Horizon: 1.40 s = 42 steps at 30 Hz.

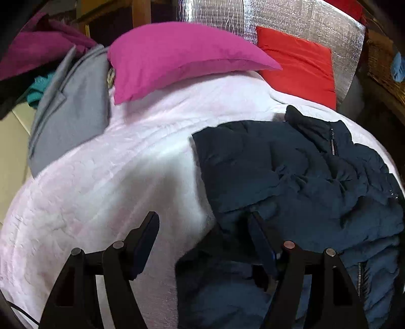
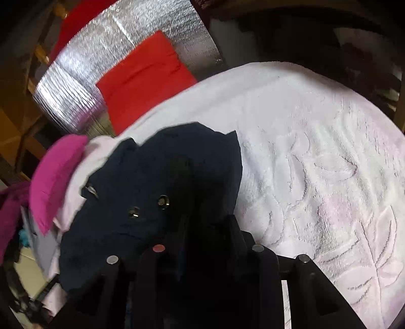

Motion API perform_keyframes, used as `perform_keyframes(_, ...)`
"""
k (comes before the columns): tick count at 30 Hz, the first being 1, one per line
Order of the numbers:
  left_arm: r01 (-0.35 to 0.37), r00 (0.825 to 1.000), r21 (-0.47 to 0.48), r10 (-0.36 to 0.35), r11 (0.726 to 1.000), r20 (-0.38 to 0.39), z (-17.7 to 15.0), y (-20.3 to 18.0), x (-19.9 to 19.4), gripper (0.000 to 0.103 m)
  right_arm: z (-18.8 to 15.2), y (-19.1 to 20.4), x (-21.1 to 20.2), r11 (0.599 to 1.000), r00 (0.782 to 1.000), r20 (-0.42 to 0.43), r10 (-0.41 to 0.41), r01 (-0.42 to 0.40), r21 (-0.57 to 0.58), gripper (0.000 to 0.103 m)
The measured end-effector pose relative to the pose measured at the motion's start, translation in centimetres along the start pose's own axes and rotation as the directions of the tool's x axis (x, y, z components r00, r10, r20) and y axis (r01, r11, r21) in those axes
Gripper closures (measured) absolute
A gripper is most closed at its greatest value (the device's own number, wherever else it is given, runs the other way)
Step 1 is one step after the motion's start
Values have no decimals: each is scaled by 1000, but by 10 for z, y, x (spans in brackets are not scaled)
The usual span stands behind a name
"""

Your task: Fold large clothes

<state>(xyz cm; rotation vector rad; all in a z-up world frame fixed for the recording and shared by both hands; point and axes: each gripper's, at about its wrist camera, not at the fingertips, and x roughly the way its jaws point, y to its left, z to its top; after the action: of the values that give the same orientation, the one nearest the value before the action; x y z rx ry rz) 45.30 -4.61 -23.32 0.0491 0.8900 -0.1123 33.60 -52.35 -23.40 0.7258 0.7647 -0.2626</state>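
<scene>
where the pale pink blanket (image 1: 101,192) covers the bed, lies a dark navy padded jacket (image 1: 303,177), rumpled, zip showing, spread toward the right side in the left wrist view. behind it, resting on the blanket: a magenta pillow (image 1: 177,55) and, further right, a red cushion (image 1: 298,65) against a silver foil sheet (image 1: 291,17). off the blanket's left edge, a grey garment (image 1: 71,108), with purple cloth (image 1: 38,48) heaped beyond.

left gripper (image 1: 205,222): jaws standing wide apart, one finger over bare blanket, the other finger over the jacket's near edge; no cloth pinched between them, though a fold of the jacket bulges into the gap lower down.

right gripper (image 2: 205,222): seen dark against dark, jaws partly closed with navy jacket (image 2: 152,182) cloth bunched between the fingers; cannot tell whether the pads actually press on it. two metal snaps (image 2: 149,206) showing on the cloth just ahead of the fingers. to the right, blanket (image 2: 329,164) with a leaf pattern, bare; red cushion (image 2: 146,78) and magenta pillow (image 2: 55,177) behind and left.
</scene>
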Motion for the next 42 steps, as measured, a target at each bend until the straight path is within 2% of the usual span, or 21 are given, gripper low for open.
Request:
perform_keyframes(1, -4, 1000, 1, 4, 1000, 6, 0, 1, -1, 30, 2, 1, -6, 1000, 1000, 13, 15, -15, 7, 36)
perform_keyframes(2, -5, 1000, -2, 5, 1000, 10, 1, 2, -2, 30, 4, 5, -10, 1000, 999, 31, 11, -11, 2, 32)
perform_keyframes(5, -9, 1000, -2, 9, 1000, 21, 2, 3, -5, 30, 12, 8, -11, 1000, 999, 43, -7, 7, -13, 32)
perform_keyframes(9, -19, 999, 9, 18, 1000, 45, 4, 2, -10, 30, 22, -1, -2, 999, 999, 33, -34, 33, 24, 31)
perform_keyframes(14, -35, 998, 29, 33, 999, 58, 3, -1, -11, 30, 21, -13, 26, 997, 997, -68, -42, 47, 69, 31)
perform_keyframes(19, -49, 997, 42, 46, 998, 67, 5, -2, -10, 30, 13, -9, 40, 993, 993, -105, 56, -45, 112, 30)
perform_keyframes(21, -49, 997, 41, 46, 998, 67, 5, -2, -9, 30, 11, 3, 40, 996, 994, -99, 49, -42, 73, 37)
perform_keyframes(23, -49, 997, 39, 46, 998, 68, 6, -1, -9, 30, 11, 16, 35, 1000, 997, -78, 21, -19, 23, 53)
perform_keyframes(26, -34, 997, 31, 31, 999, 75, 8, 0, -12, 30, 12, 32, 16, 998, 999, 1, 32, -32, -50, 67)
perform_keyframes(28, -8, 997, 11, 8, 1000, 82, 11, 2, -14, 28, 12, 32, 14, 996, 999, 41, 14, -10, -84, 67)
perform_keyframes(30, 23, 997, -22, -21, 999, 74, 12, 6, -13, 24, 11, 24, 29, 997, 999, -16, -32, 31, -71, 67)
perform_keyframes(32, 51, 998, -47, -49, 998, 45, 12, 8, -7, 22, 7, 17, 36, 997, 998, -45, -40, 38, -60, 67)
perform_keyframes(34, 89, 996, -62, -90, 994, -13, 9, 9, 5, 22, 6, 14, 30, 999, 999, -35, -19, 18, -34, 64)
perform_keyframes(36, 115, 991, -80, -121, 990, -66, 4, 8, 17, 22, 4, 10, 20, 999, 999, -45, 31, -30, 11, 49)
perform_keyframes(37, 124, 988, -97, -132, 988, -85, 2, 9, 21, 22, 3, 8, 14, 998, 998, -39, 53, -52, 25, 37)
perform_keyframes(38, 132, 985, -113, -142, 985, -93, 0, 10, 23, 22, 3, 6, 8, 998, 998, -29, 57, -56, 28, 33)
perform_keyframes(42, 133, 987, -121, -142, 984, -68, 1, 11, 10, 22, -9, -9, -28, 995, 996, -5, 91, -91, 32, 33)
